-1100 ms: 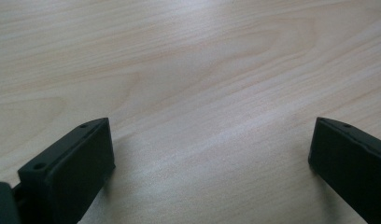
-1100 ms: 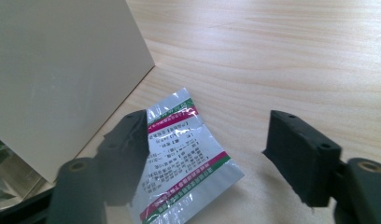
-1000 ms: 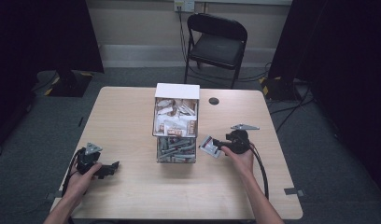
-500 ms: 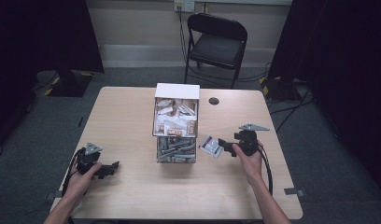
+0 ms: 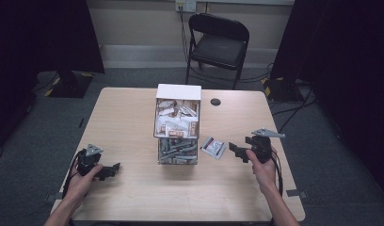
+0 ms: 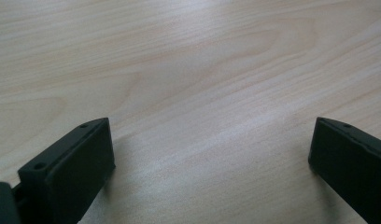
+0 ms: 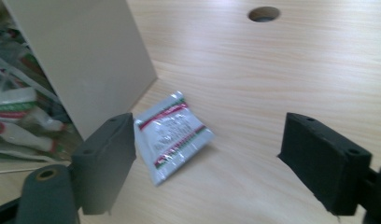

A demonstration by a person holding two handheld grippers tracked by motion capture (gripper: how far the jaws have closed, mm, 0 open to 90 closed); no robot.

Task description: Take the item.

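Note:
A white box [image 5: 177, 123] full of small packets stands at the table's middle, its pale side wall [image 7: 90, 56] close to my right gripper. One silver packet with red and green stripes [image 5: 213, 147] [image 7: 172, 135] lies flat on the wood just right of the box. My right gripper [image 5: 239, 151] [image 7: 207, 161] rests a little right of that packet, jaws wide apart and empty. My left gripper [image 5: 110, 169] [image 6: 209, 163] sits open near the table's front left corner, with bare wood between its jaws.
The light wooden table [image 5: 133, 117] has a round cable hole [image 5: 215, 101] [image 7: 264, 13] behind the box. A black folding chair [image 5: 217, 44] stands beyond the far edge. Dark curtains hang at both sides of the room.
My right gripper has drawn back to the right, away from the box. The striped packet now lies free on the table in front of it. The left gripper has stayed put.

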